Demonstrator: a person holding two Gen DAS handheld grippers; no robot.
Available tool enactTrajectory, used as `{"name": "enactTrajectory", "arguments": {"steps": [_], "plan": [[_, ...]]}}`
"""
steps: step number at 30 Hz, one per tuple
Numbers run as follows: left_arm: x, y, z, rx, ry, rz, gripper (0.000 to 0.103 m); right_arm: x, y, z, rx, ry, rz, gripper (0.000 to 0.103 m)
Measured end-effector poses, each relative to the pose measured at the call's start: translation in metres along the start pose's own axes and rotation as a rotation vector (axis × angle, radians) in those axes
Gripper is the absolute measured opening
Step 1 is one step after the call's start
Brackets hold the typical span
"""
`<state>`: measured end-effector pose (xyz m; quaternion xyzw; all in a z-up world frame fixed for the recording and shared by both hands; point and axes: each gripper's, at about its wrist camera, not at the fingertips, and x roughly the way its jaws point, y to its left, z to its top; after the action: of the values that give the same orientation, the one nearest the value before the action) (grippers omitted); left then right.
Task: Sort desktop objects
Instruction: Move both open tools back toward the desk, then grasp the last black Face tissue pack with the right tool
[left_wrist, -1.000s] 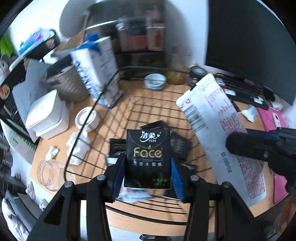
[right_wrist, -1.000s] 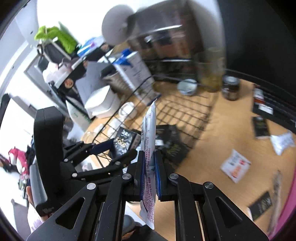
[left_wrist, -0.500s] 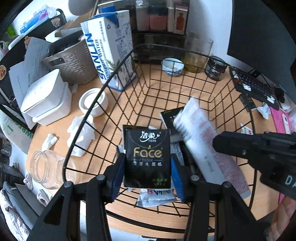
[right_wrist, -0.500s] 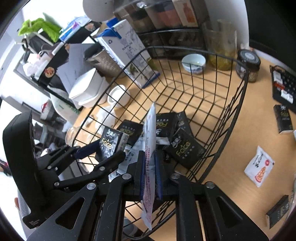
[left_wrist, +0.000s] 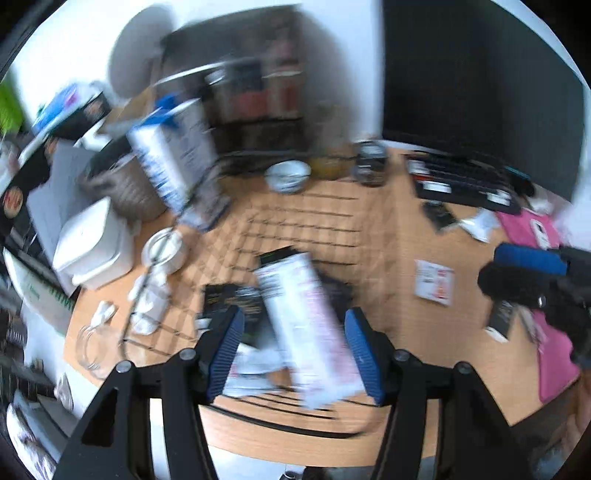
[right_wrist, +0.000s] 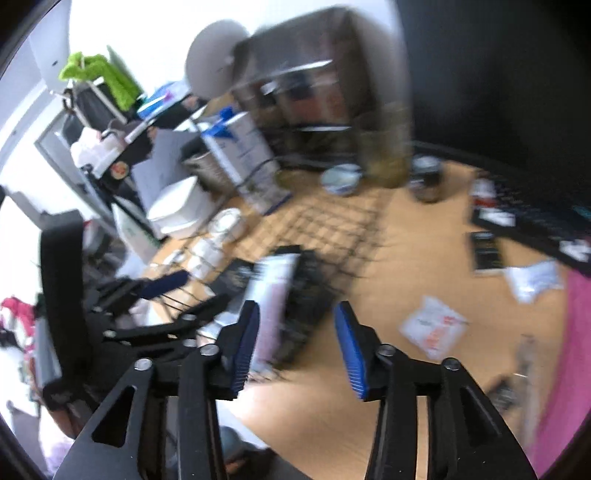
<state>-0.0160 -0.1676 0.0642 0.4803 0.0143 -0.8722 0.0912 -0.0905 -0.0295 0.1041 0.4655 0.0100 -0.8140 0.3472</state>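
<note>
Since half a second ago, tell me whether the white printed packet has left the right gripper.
Yes. The right gripper, whose jaws have just been opening, holds nothing; the white printed packet now lies in the wire basket over the black tissue packs.

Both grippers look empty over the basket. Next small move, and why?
Probably swing the right gripper toward the white packet on the desk beside it and pick that up. Both grippers' fingers have just been opening with nothing pinched: the long white pack and the black tissue pack lie loose in the wire basket. The left gripper stands open too. Blur hides fine detail.
</note>
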Motion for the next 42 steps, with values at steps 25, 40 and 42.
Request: {"name": "enactTrajectory", "arguments": {"steps": [25,40,42], "plan": [[0.116,-0.156,0.007,0.218,0.174,-0.038,0.07,0.064,-0.166,-0.093,0.335,0.166,-0.335,0.065],[0.159,-0.175,0.021,0.217,0.199,-0.011,0.07,0.034,-0.18,-0.098,0.3,0.114,-0.293,0.048],[0.161,-0.177,0.022,0.215,0.192,-0.014,0.074,0.029,-0.182,-0.099,0.299,0.107,-0.284,0.048]]}}
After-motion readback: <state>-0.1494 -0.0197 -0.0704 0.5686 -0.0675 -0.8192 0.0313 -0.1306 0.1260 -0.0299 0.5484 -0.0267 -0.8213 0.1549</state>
